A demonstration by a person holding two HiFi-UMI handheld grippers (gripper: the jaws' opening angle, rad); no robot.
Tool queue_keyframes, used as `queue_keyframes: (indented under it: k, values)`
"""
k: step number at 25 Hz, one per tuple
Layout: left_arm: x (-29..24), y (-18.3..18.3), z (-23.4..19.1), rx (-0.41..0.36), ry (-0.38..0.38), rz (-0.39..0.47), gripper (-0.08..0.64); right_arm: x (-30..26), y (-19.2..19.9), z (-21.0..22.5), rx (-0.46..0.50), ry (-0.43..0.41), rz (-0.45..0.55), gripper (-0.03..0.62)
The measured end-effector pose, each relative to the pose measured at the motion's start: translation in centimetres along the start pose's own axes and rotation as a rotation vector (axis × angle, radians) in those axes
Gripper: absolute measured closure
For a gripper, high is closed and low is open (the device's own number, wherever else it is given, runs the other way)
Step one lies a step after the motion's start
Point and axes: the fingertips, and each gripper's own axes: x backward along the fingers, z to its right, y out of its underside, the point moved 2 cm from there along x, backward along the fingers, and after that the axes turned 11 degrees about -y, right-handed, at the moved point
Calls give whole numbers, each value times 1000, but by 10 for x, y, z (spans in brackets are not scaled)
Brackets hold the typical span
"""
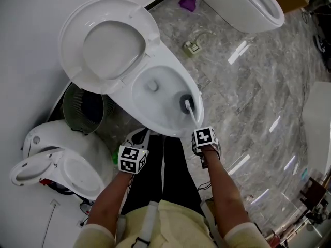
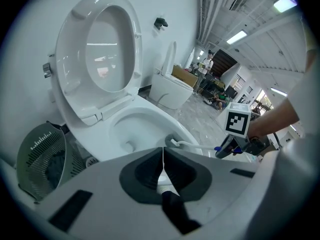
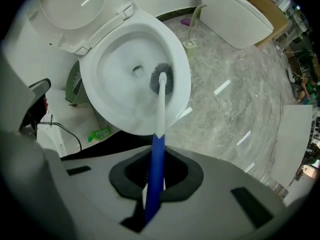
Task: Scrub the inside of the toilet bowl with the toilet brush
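Observation:
A white toilet bowl (image 1: pixel 155 105) (image 2: pixel 145 121) (image 3: pixel 120 99) stands with seat and lid (image 1: pixel 103 45) raised. The toilet brush (image 3: pixel 159 114) has a blue grip and a white shaft; its grey bristle head (image 1: pixel 186 103) (image 3: pixel 162 79) rests against the bowl's inner wall on the right side. My right gripper (image 1: pixel 202 140) (image 3: pixel 152 184) is shut on the blue handle, just over the bowl's front rim. My left gripper (image 1: pixel 133 159) (image 2: pixel 162 171) hovers near the front left of the bowl, jaws shut with nothing between them.
A grey mesh waste basket (image 1: pixel 85 107) (image 2: pixel 42 159) stands left of the bowl. A second toilet (image 1: pixel 248 4) lies at the far right, another white one (image 1: pixel 57 159) at the near left. A purple object (image 1: pixel 187 4) and a wall socket part (image 1: pixel 192 46) lie on the marble floor.

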Motion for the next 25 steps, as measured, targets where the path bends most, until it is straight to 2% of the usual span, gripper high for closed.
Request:
queue_keyframes:
  k: [7, 13, 17, 21, 25]
  values:
    - [5, 2, 2, 0, 3, -5, 545, -6, 24, -7, -11, -23, -75, 560]
    - [6, 2, 2, 9, -3, -6, 545, -3, 29, -21, -6, -59, -146, 561]
    - [6, 3, -3, 30, -14, -5, 545, -11, 30, -28, 44, -76, -214, 561]
    - [7, 7, -9, 53, -34, -8, 545, -15, 23, -44, 72, -102, -243, 561]
    - [8, 8, -15, 80, -58, -6, 545, -22, 15, -53, 141, -110, -272, 561]
